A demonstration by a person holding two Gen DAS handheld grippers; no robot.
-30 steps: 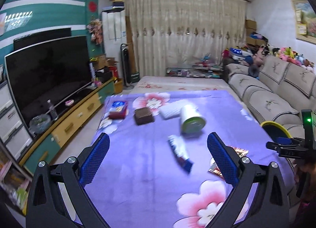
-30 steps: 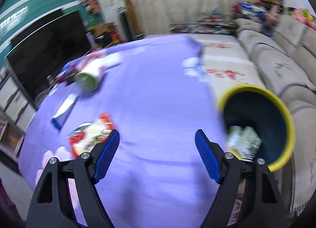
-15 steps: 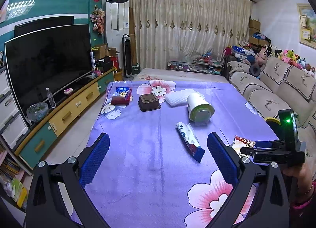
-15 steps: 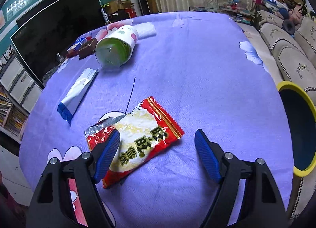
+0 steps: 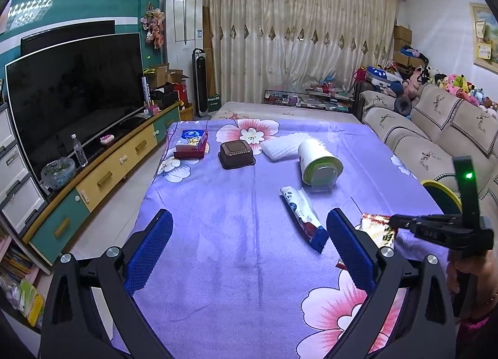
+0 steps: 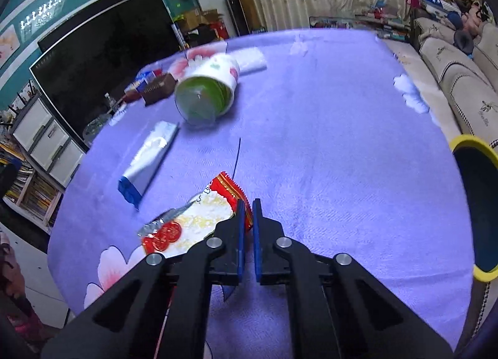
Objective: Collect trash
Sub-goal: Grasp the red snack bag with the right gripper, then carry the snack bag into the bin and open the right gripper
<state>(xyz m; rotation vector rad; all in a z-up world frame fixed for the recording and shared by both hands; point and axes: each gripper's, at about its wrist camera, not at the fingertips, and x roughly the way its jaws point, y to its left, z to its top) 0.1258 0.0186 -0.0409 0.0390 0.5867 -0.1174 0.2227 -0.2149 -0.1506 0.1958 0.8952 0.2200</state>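
Right view alone shows the right gripper clamped onto the wrapper; left gripper gapes, empty.

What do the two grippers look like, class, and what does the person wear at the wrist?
Both the left gripper and the right gripper have black angular arms, silver bolts and blue textured pads. The right one carries a green light. A pink sleeve and a thin bracelet show.

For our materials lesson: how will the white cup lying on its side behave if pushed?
The white cup lies sideways on the purple cloth, so it would probably roll. It tapers, so likely in a curve. It looks empty, thus probably light.
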